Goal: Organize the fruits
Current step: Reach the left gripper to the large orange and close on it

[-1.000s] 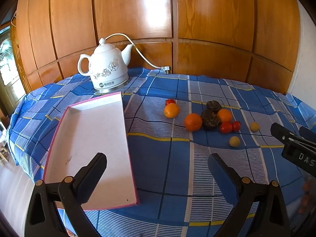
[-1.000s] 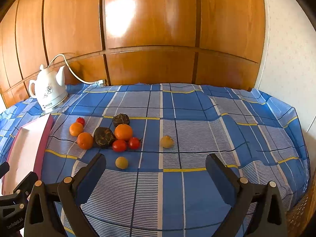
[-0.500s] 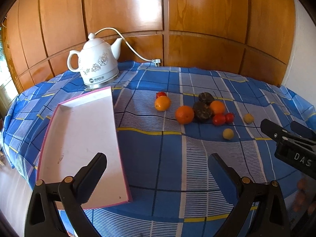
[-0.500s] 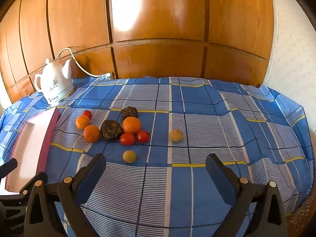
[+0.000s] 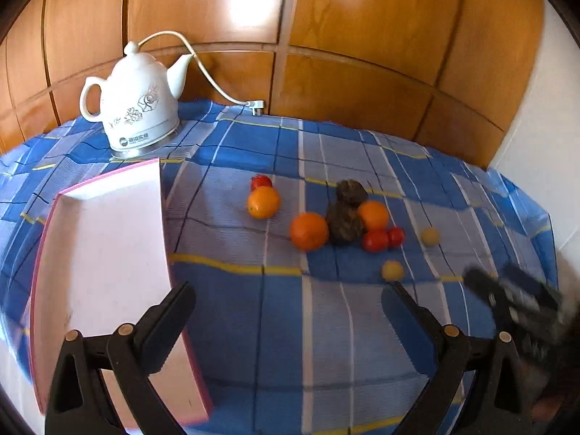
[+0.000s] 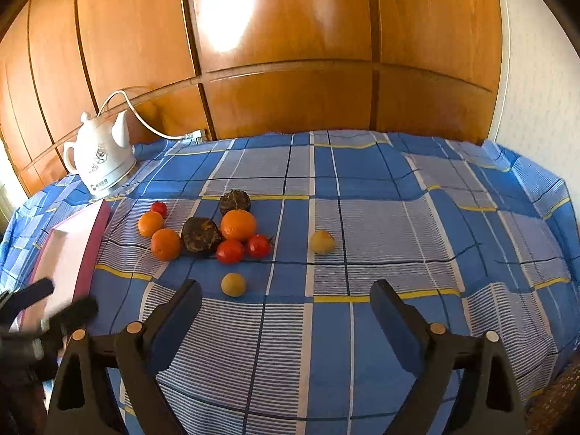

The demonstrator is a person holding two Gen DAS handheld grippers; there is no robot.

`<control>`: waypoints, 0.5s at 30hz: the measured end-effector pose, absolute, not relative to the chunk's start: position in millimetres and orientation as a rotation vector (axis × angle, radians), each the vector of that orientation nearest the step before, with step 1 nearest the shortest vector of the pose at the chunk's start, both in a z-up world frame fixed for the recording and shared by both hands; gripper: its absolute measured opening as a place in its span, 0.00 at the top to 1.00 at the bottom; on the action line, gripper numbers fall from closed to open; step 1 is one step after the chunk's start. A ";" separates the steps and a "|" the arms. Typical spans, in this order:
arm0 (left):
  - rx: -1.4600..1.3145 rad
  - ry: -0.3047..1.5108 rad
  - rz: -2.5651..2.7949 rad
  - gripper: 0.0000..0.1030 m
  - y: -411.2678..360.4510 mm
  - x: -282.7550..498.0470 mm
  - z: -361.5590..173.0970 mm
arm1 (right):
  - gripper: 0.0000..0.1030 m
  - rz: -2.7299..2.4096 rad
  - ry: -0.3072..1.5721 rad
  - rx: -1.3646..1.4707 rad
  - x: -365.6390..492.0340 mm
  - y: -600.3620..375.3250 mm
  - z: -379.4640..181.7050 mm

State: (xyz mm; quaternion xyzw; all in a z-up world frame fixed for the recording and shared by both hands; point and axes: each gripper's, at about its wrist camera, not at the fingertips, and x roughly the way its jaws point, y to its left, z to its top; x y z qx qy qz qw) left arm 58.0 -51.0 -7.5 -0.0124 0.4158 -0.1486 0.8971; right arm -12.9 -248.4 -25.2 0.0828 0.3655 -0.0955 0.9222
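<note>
My right claw (image 6: 286, 299), jaws wide and just closing slightly on nothing, hangs near the yellow fruit (image 6: 233, 284); my left claw (image 5: 290, 302) is spread beside the tray (image 5: 101, 253).

We see: glossy wood-panelled wall (image 6: 290, 54) behind table | white wall (image 6: 536, 72) at right | blue checked tablecloth (image 6: 398, 217) | bright glare on panels.
</note>
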 end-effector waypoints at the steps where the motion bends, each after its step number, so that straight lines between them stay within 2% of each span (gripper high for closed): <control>1: -0.030 0.864 -0.302 0.00 -49.4 66.9 -6.6 | 0.08 -0.194 0.751 0.173 -12.7 -249.3 -25.8; 9: 0.037 0.899 -0.236 0.00 -50.1 124.9 -6.4 | 0.08 -0.155 0.750 0.175 -8.9 -250.7 -30.7; 11: 0.042 0.922 -0.228 0.06 -52.9 136.4 -12.0 | 0.08 -0.148 0.753 0.174 -7.6 -251.2 -31.9; 13: 0.033 0.952 -0.222 0.22 -56.6 150.5 -19.7 | 0.08 -0.142 0.753 0.173 -7.2 -251.5 -33.2; 15: 0.037 0.975 -0.220 0.26 -60.8 161.8 -27.5 | 0.08 -0.138 0.757 0.171 -7.0 -251.8 -34.5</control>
